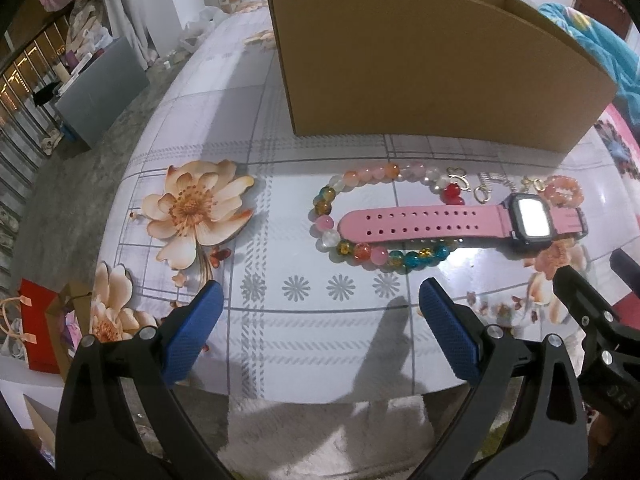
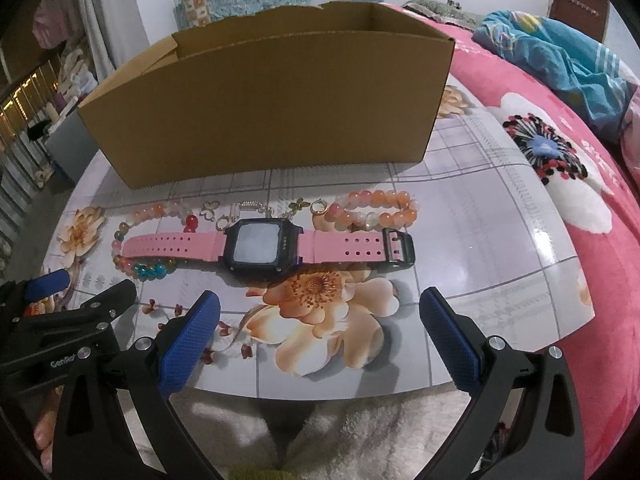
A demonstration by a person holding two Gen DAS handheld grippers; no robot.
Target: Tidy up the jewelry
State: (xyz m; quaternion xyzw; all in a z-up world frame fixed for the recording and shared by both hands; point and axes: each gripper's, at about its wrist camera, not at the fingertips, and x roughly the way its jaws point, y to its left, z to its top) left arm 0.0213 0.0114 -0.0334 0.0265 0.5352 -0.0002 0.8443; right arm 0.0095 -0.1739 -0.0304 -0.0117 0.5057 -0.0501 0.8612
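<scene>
A: Nearest to the camera are the blue pads of the right gripper (image 2: 319,322), spread wide with nothing between them. Straight ahead of it, a little beyond the tips, lies the pink watch (image 2: 260,245).

B: How does its long axis go?

A: Across, from left to right in front of the gripper, so the jaws as they stand now are in line with the strap. I think the wrist must turn, or the fingers must close over the dark case from front and back.

B: And the left gripper (image 1: 320,302)?

A: Also open and empty. From it the watch (image 1: 460,226) lies ahead and to the right, and the multicoloured bead bracelet (image 1: 340,240) is directly ahead, with the strap end lying over it. So the right hand is better placed for the watch case.

B: How does the watch look?

A: Flat, face up, pale screen, black buckle at the right end. The cardboard box (image 2: 260,112) stands behind, open at the top, on the flowered table (image 2: 480,240).
</scene>
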